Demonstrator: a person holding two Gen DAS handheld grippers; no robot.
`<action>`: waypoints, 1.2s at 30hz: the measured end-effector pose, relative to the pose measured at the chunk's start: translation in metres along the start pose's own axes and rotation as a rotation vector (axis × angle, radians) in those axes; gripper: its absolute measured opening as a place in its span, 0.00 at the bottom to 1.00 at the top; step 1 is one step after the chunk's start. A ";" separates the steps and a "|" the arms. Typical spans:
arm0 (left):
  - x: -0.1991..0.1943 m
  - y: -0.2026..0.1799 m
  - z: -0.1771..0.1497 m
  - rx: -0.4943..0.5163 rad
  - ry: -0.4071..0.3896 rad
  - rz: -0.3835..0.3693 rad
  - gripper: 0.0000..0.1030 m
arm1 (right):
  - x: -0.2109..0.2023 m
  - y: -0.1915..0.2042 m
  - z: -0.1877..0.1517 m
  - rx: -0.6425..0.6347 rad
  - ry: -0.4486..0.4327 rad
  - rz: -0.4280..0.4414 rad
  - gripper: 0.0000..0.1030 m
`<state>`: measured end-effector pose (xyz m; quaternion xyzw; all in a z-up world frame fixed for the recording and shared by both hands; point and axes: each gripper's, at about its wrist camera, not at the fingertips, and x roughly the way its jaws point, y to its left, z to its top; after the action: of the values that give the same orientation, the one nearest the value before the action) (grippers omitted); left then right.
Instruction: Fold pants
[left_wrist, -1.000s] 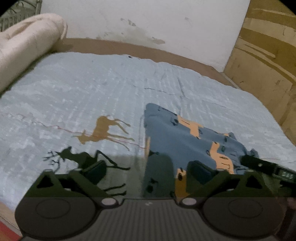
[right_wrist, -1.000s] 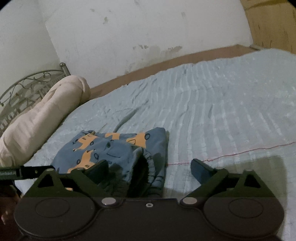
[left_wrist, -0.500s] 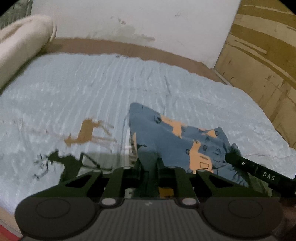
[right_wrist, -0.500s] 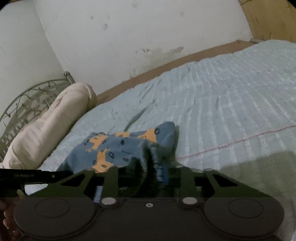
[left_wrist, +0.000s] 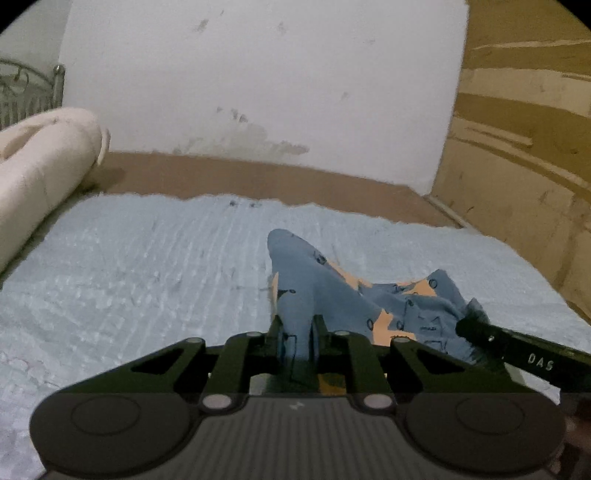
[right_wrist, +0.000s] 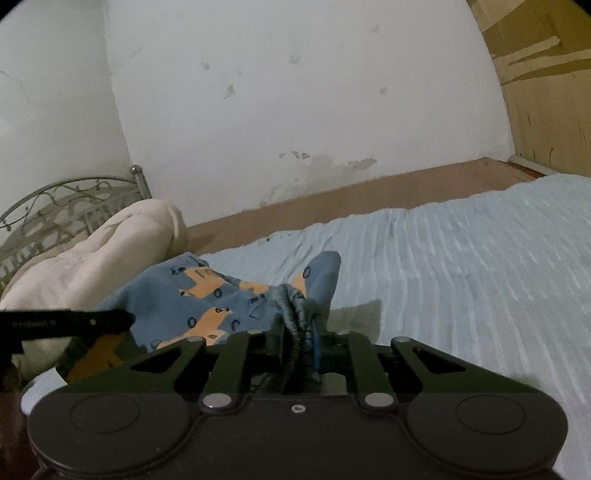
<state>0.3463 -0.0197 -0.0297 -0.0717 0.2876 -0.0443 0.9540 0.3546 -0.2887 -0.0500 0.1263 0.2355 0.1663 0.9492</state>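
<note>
the small blue cotton pants with an orange vehicle print (left_wrist: 402, 306) hang between the two tools, raised off the pale blue ribbed bedspread (left_wrist: 147, 266) that covers the bed. the left gripper (left_wrist: 297, 332) has its fingers pressed together on a plain blue edge of the cloth, which rises from them in a peak. the right gripper (right_wrist: 301, 328) has its fingers clamped on a bunched, gathered grey-blue hem, probably the waistband or a cuff; which one cannot be told. in the left view the right tool shows as a black bar to the right of the pants, and in the right view the left tool shows as a black bar to their left, so the two grips sit at opposite ends of the garment.

the cloth between them sags in loose folds, and whether its lower part touches the bedspread cannot be told. a rolled cream quilt (right_wrist: 92, 266) lies to the left of the pants, near the metal headboard (right_wrist: 55, 206).

judging by this, the step in hand is the lift of a held edge to carry it over for a fold. the next move calls for both grips travelling together over the bedspread, keeping the edge taut so the layers drop square, then lowering before the fingers part. uneven travel would likely twist the fold.
</note>
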 end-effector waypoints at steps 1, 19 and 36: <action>0.006 0.001 -0.001 -0.006 0.016 0.007 0.15 | 0.008 -0.001 0.002 -0.001 0.011 -0.007 0.14; -0.017 0.003 -0.010 -0.001 0.035 0.067 0.87 | 0.007 0.005 -0.011 -0.075 0.046 -0.109 0.53; -0.182 -0.002 -0.055 0.037 -0.159 0.082 0.99 | -0.153 0.081 -0.039 -0.162 -0.151 -0.076 0.99</action>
<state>0.1643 -0.0050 0.0240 -0.0453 0.2129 -0.0049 0.9760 0.1869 -0.2661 0.0041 0.0522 0.1538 0.1386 0.9769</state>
